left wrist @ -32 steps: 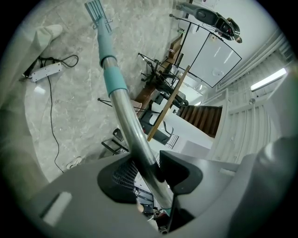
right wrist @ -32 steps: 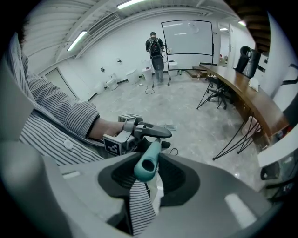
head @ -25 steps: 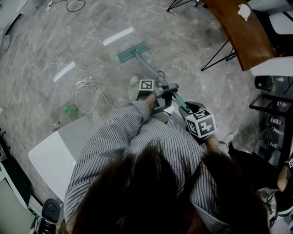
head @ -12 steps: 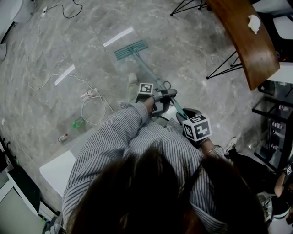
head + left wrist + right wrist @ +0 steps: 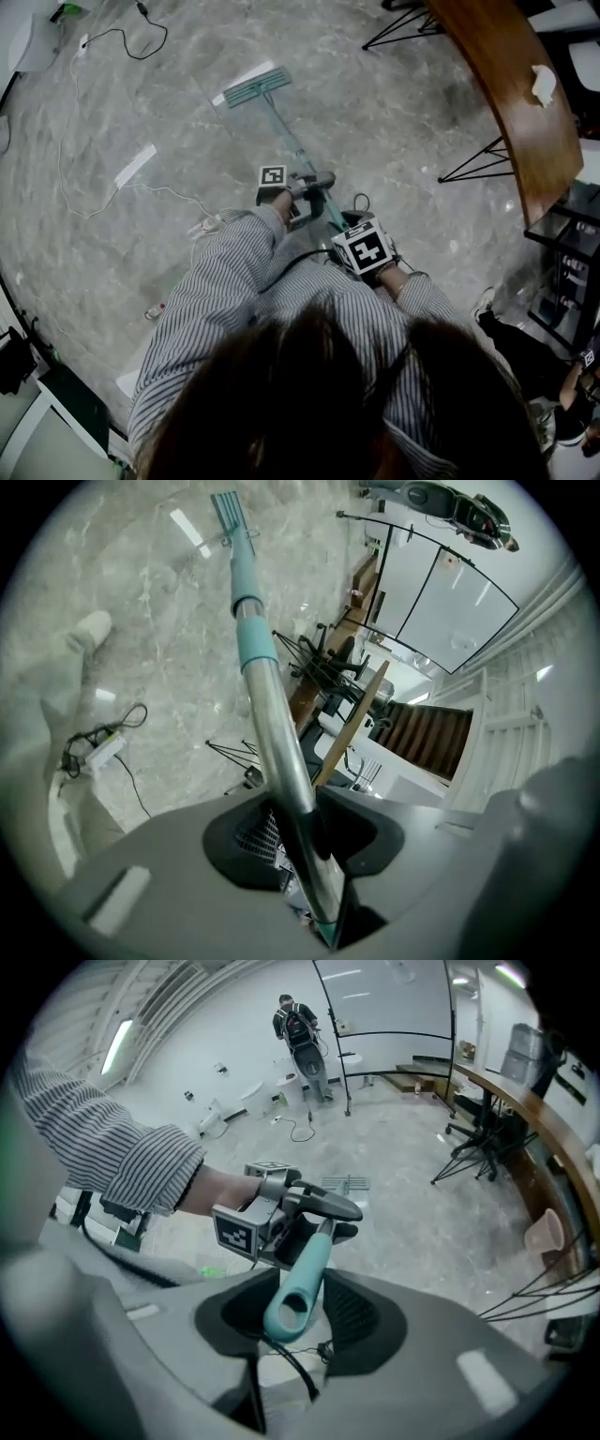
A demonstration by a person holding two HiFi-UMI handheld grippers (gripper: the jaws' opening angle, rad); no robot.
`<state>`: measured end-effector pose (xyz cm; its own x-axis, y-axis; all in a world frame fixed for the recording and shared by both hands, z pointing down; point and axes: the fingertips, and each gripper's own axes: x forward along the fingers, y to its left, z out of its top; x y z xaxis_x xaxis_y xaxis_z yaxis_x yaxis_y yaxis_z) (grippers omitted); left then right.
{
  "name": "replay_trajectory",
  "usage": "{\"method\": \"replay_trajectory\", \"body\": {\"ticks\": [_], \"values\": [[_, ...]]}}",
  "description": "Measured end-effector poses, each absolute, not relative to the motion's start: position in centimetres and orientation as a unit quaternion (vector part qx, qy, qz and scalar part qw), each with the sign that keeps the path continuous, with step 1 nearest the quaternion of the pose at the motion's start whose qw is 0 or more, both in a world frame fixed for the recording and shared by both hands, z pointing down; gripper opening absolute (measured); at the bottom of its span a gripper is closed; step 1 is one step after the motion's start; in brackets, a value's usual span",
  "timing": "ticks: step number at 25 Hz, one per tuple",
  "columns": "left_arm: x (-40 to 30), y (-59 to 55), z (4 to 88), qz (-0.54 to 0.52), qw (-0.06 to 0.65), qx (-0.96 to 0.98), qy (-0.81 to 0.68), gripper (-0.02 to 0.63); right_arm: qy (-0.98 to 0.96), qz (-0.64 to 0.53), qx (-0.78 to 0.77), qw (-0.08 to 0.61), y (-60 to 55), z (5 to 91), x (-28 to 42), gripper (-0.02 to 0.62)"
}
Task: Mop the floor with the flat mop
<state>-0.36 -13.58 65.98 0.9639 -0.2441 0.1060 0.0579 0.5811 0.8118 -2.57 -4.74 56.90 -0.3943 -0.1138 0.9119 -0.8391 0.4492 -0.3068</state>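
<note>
The flat mop's teal head (image 5: 251,86) lies flat on the grey marble floor (image 5: 394,112), far ahead of me. Its handle (image 5: 298,155) slants back to both grippers. My left gripper (image 5: 312,187) is shut on the silver pole (image 5: 279,747), whose far end carries the mop head (image 5: 228,508). My right gripper (image 5: 351,229) sits lower and nearer, shut on the teal end grip (image 5: 300,1283). From the right gripper view the left gripper (image 5: 309,1211) is just ahead on the pole, with the mop head (image 5: 348,1183) beyond it.
White cables and a power strip (image 5: 204,225) trail over the floor at the left. A curved wooden table (image 5: 525,112) on black legs stands at the right, with a crumpled tissue (image 5: 542,84) on it. A person (image 5: 300,1021) stands far back.
The mop head has slid farther away and leftward over the floor. Both grippers have moved left with the handle, still holding it.
</note>
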Motion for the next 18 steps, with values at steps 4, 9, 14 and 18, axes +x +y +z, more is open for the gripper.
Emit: {"method": "replay_trajectory", "body": {"ticks": [4, 9, 14, 18], "values": [[-5.0, -21.5, 67.0, -0.09, 0.874, 0.46, -0.126, 0.106, -0.725, 0.422, 0.342, 0.423, -12.4, 58.2, -7.3, 0.143], [-9.4, -31.8, 68.4, -0.146, 0.857, 0.461, -0.178, 0.106, -0.726, 0.419, 0.353, 0.416, -22.3, 58.9, -10.9, 0.143], [-12.7, -40.5, 68.5, -0.179, 0.844, 0.467, -0.193, 0.106, -0.729, 0.425, 0.366, 0.393, -30.7, 59.1, -13.8, 0.14], [-14.3, -44.9, 68.7, -0.184, 0.835, 0.478, -0.203, 0.106, -0.731, 0.435, 0.375, 0.37, -35.0, 59.2, -15.3, 0.14]]}}
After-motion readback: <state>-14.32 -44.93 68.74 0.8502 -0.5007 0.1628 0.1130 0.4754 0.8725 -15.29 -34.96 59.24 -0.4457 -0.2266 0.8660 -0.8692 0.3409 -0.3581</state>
